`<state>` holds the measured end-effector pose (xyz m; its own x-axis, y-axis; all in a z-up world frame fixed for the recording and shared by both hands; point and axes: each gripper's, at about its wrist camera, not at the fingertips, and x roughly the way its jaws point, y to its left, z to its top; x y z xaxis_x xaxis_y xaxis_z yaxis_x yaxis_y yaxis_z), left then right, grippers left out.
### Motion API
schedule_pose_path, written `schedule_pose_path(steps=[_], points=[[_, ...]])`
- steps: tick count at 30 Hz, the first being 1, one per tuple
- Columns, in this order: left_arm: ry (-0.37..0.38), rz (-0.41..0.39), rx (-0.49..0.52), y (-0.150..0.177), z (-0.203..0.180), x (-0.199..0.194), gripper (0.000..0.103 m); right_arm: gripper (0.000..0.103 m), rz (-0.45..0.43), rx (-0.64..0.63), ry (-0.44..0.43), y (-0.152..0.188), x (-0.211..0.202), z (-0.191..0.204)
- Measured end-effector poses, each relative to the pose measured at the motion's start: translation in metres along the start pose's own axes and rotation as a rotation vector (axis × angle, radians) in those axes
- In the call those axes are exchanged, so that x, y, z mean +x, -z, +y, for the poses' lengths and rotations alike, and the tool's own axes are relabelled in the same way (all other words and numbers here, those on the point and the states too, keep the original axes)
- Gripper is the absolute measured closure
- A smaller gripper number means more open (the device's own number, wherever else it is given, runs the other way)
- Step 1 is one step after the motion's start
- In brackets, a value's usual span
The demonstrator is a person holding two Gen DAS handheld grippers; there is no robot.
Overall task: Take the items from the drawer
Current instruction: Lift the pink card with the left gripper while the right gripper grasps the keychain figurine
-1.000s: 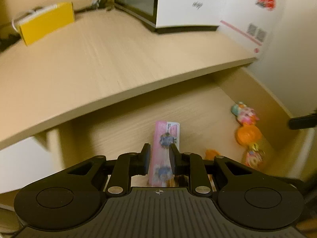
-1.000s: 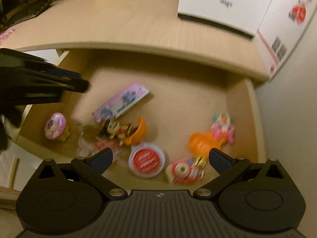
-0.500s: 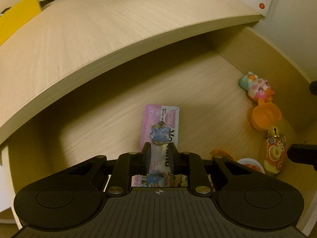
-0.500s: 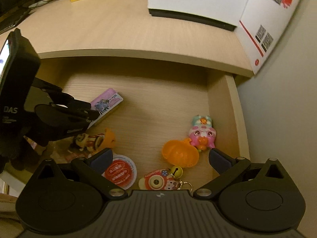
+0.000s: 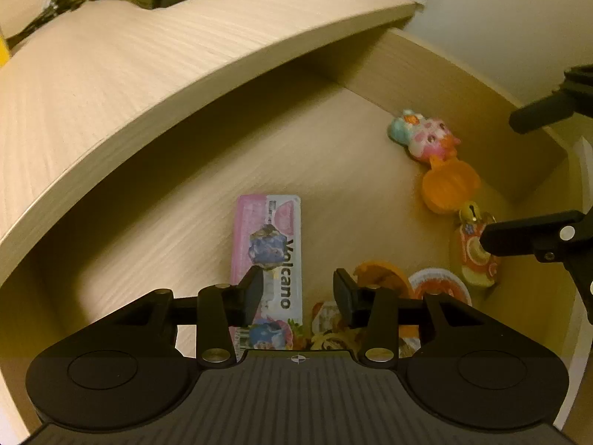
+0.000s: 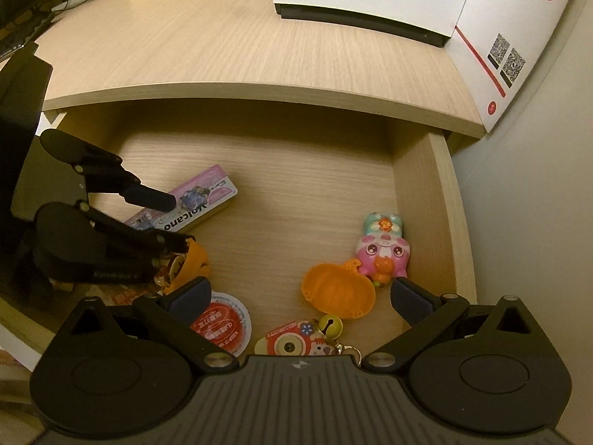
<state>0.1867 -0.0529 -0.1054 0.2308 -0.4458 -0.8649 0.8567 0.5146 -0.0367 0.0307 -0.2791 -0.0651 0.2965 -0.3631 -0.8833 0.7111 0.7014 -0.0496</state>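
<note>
drawer (image 6: 422,185), open, pale wood, under the curved wooden desktop (image 6: 237,55); holds every item listed.
left gripper (image 5: 298,289), black: its jaws have just been opening and now stand wide and empty, spread over the near end of the box below.
right gripper (image 6: 296,294), black: jaws wide, holding nothing, poised above the toys.
flat pink "volcano" card box (image 5: 270,244): lying on the drawer floor, left of centre.
orange plastic pumpkin shell (image 6: 339,293): touching the pink-and-teal animal figure (image 6: 383,246) by the right wall.
round red-and-white lid (image 6: 222,324); camera-shaped keyring with brass bell (image 6: 300,343): at the front edge.
risk, judged: the box lies flat, so closing pads may skid over it or snag the orange clutter just beside it.
</note>
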Motion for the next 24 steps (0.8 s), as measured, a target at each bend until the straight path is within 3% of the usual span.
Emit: schedule_pose_path(steps=[3, 5, 7, 15, 18, 24], points=[[-0.063, -0.024, -0.002, 0.003, 0.0, -0.007, 0.06, 0.0, -0.001, 0.005, 0.003, 0.0, -0.001, -0.002], [-0.154, -0.02, 0.047, 0.005, -0.002, -0.01, 0.06, 0.0, -0.007, 0.009, 0.007, -0.001, -0.002, -0.003], [-0.185, 0.002, 0.088, 0.005, -0.004, -0.006, 0.06, 0.0, -0.008, 0.015, 0.007, -0.001, -0.003, -0.003], [-0.061, 0.016, -0.16, -0.007, 0.028, 0.004, 0.06, 0.0, -0.003, 0.006, -0.025, -0.001, -0.002, 0.0], [-0.048, 0.012, -0.141, -0.01, 0.027, 0.006, 0.06, 0.0, 0.006, 0.007, -0.027, -0.001, 0.0, 0.0], [0.051, 0.071, -0.105, -0.007, 0.027, 0.01, 0.056, 0.0, 0.006, 0.011, -0.026, -0.001, -0.002, -0.002]])
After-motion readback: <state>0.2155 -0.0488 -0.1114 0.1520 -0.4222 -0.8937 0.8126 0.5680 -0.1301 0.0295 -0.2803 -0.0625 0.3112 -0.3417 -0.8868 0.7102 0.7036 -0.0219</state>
